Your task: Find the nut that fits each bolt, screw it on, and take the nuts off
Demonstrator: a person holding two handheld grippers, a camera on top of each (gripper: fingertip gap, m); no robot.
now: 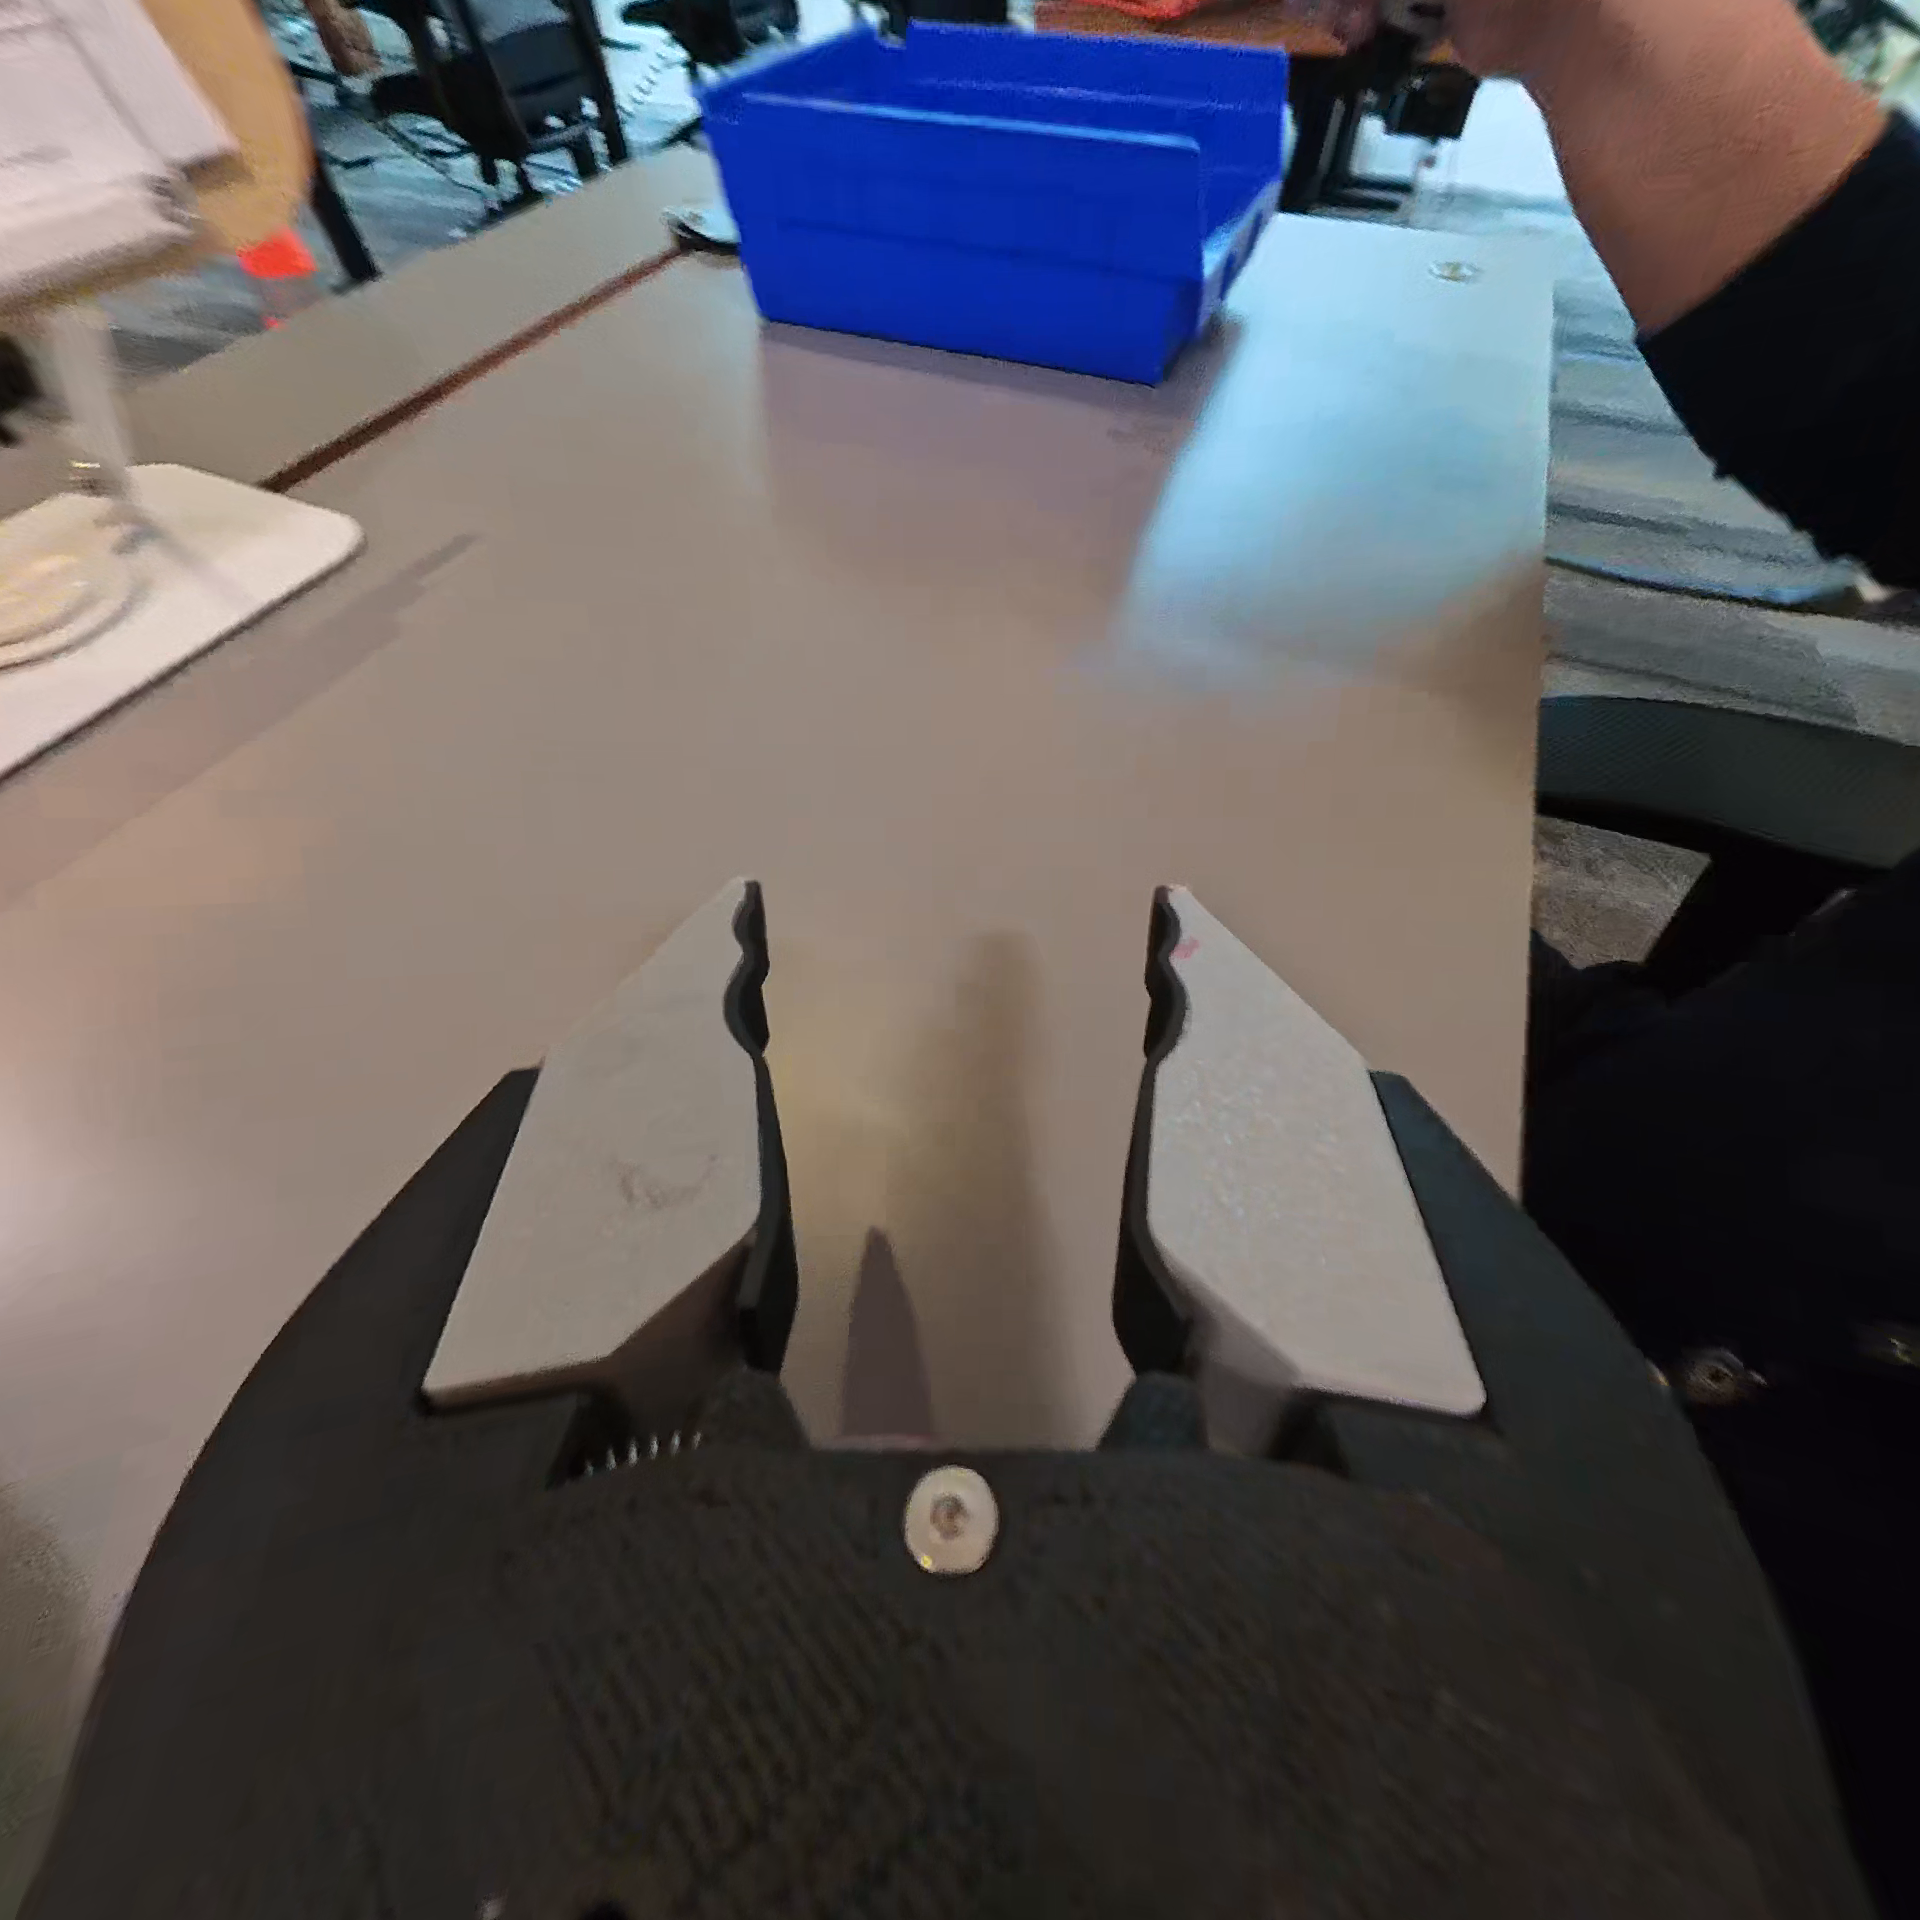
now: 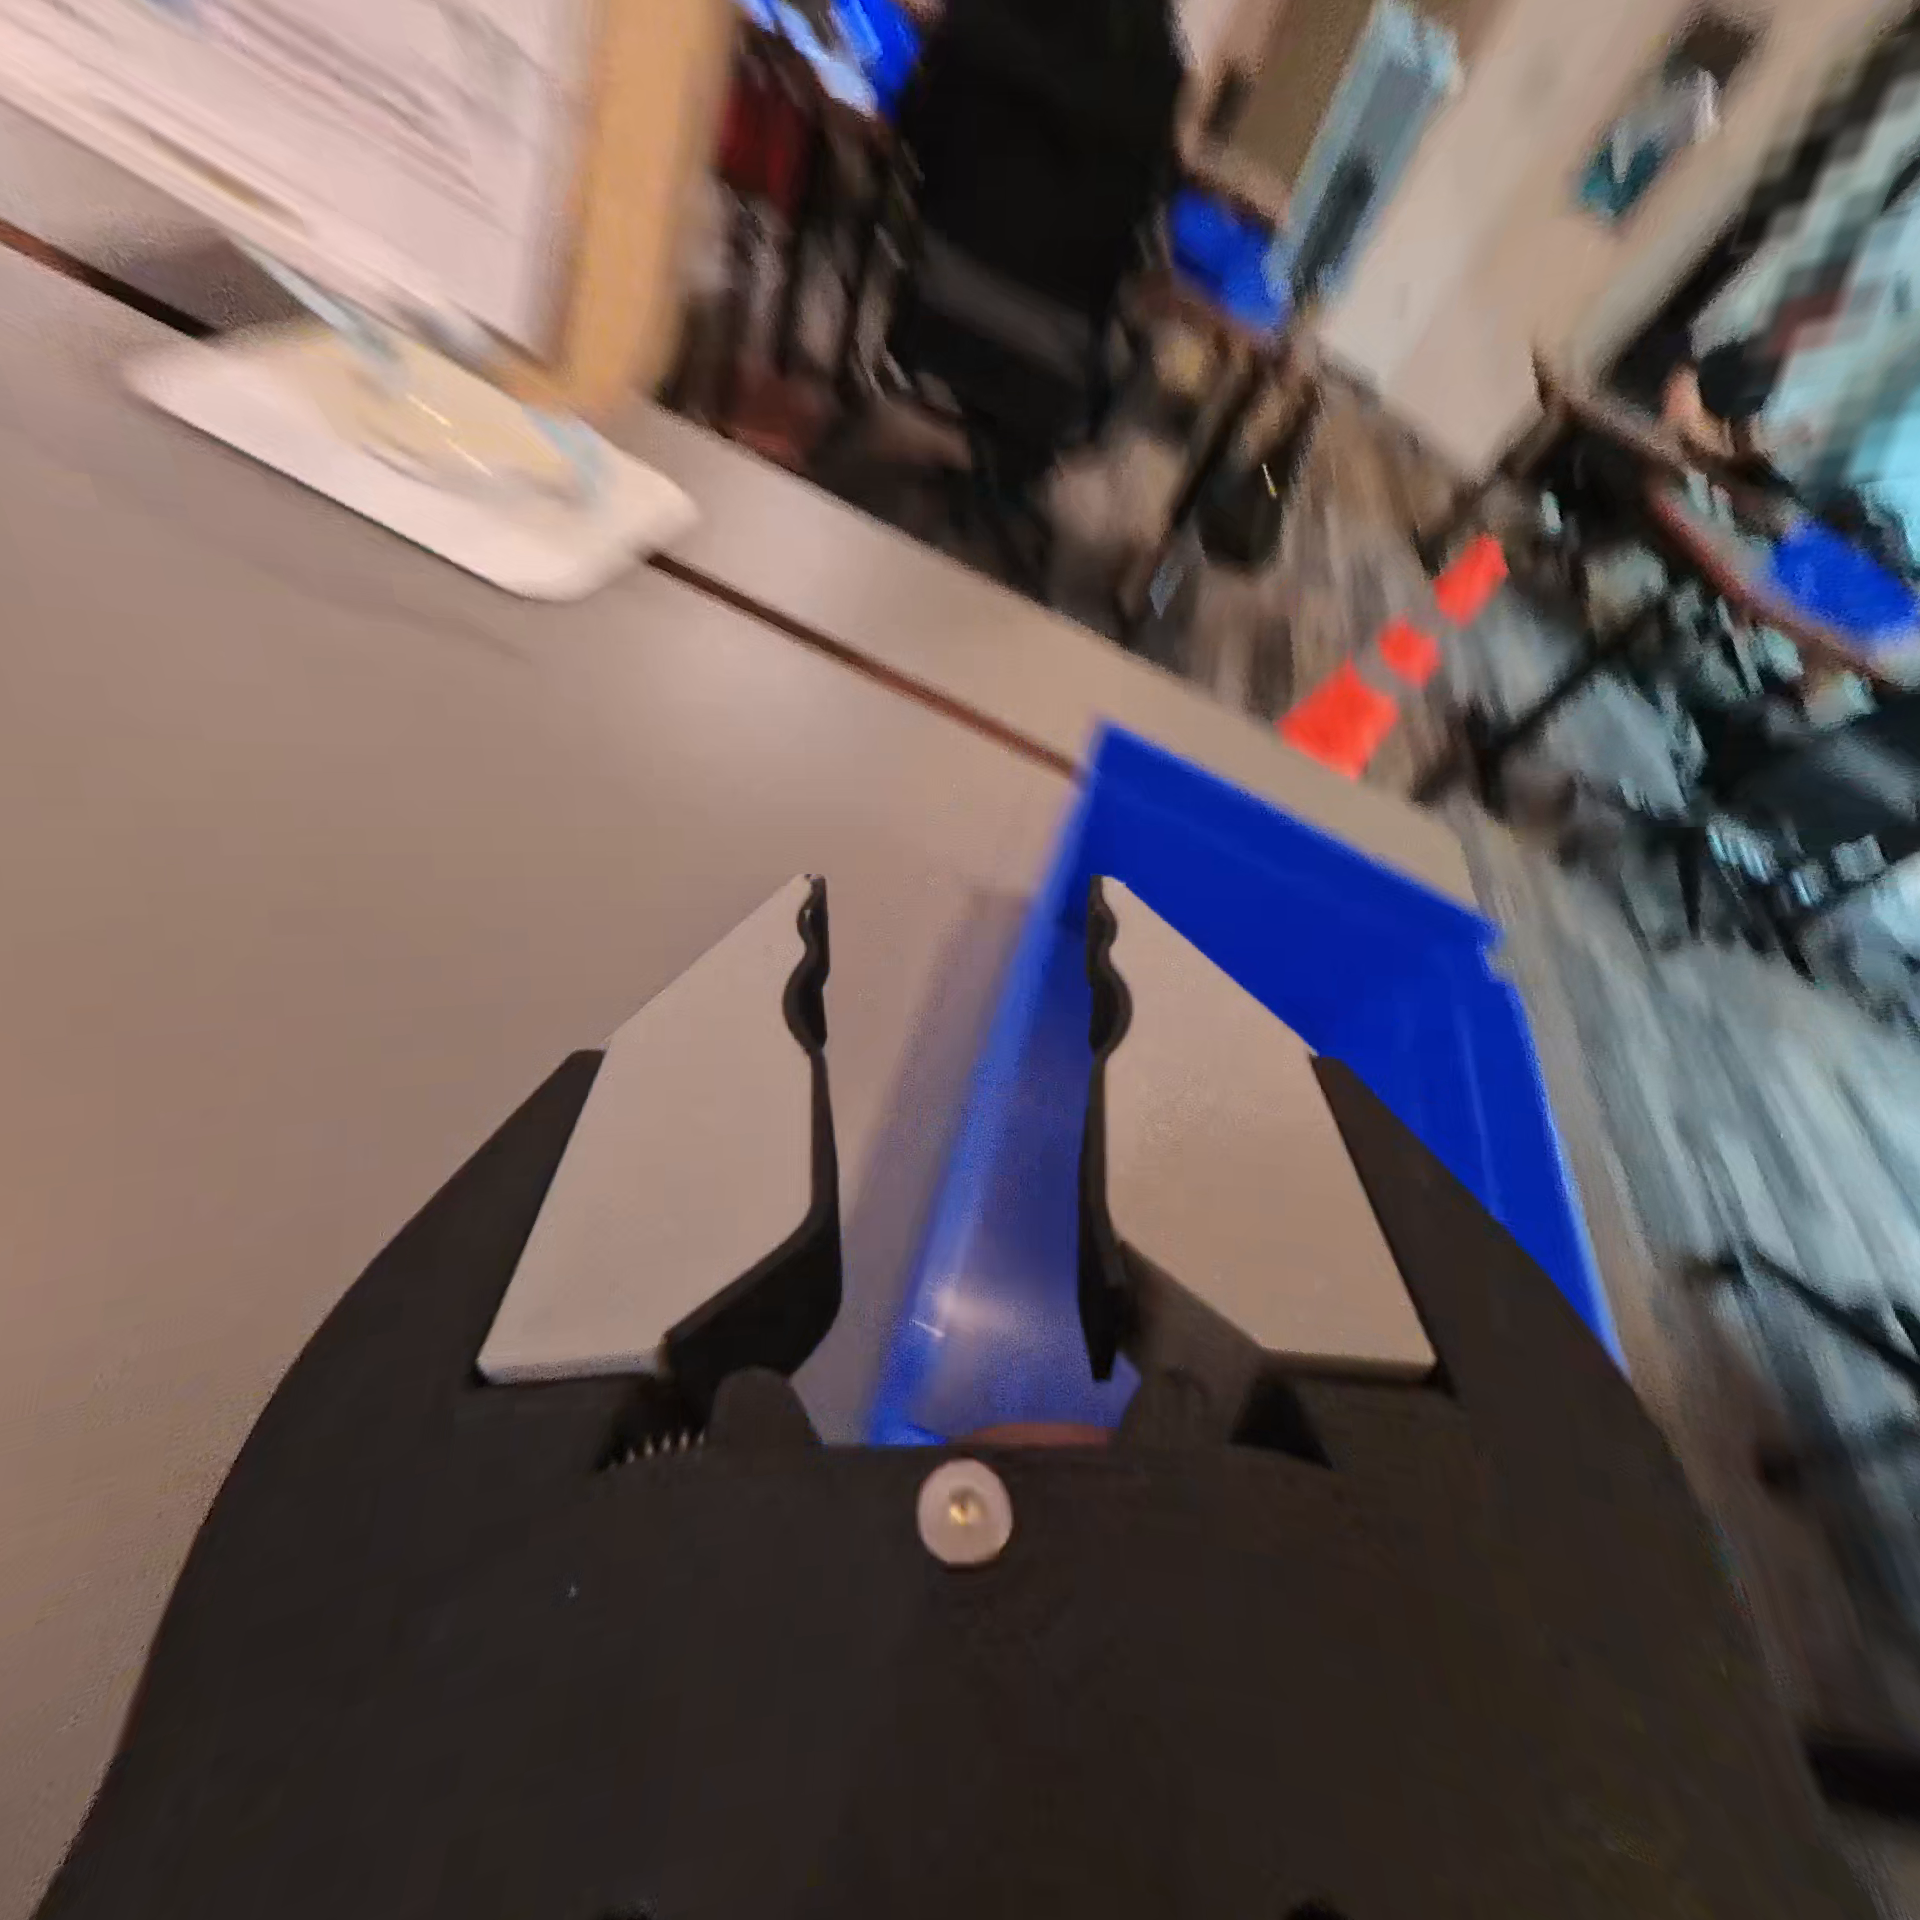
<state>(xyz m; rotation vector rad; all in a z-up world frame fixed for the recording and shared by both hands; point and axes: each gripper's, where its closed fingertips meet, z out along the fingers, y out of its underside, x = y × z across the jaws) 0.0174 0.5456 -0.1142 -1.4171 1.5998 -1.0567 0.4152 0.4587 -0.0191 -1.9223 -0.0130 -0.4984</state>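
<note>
Grey table (image 1: 831, 623) bears blue bin (image 1: 987, 229), white stand (image 1: 156, 582)

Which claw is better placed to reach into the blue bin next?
Right, probably. The right claw is open and empty, directly over the blue bin's near wall. The left claw, also open and empty, hangs over the bare table, with the bin far ahead.

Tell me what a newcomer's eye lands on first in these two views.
The bright blue bin stands out, sitting at the far end of the grey table in the left wrist view and right under the right tongs in the other. Both pairs of tongs are open and hold nothing, the left tongs over bare tabletop.
</note>
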